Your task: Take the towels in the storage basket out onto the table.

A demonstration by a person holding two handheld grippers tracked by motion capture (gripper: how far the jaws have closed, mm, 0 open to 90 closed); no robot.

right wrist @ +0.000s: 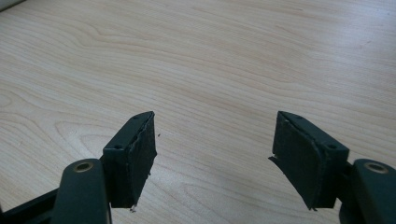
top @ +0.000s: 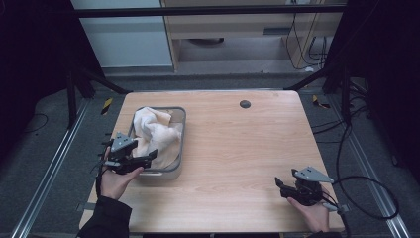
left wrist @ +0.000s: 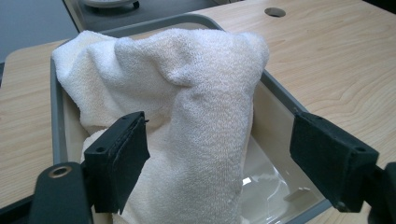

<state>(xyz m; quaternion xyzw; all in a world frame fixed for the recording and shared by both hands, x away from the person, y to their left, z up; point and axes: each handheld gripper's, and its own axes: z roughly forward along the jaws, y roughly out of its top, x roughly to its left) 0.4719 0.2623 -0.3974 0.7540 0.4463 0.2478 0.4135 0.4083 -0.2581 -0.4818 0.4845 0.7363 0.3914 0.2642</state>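
Observation:
A crumpled white towel (top: 156, 133) lies piled in a grey tray (top: 180, 144) on the left part of the wooden table (top: 237, 148). My left gripper (top: 148, 158) hovers at the tray's near end, held by a hand in a dark sleeve. In the left gripper view the towel (left wrist: 196, 102) rises between the open jaws of my left gripper (left wrist: 224, 158), which stand wide on either side without pinching it. My right gripper (top: 280, 186) rests low at the table's near right corner. It (right wrist: 215, 154) is open over bare wood, with nothing between its jaws.
A small dark round hole (top: 244, 104) marks the table's far middle. Black cables (top: 366, 198) trail off the right side onto the grey floor. Metal frame legs (top: 94, 79) and cabinets stand behind the table. The tray's inner wall (left wrist: 275, 112) shows beside the towel.

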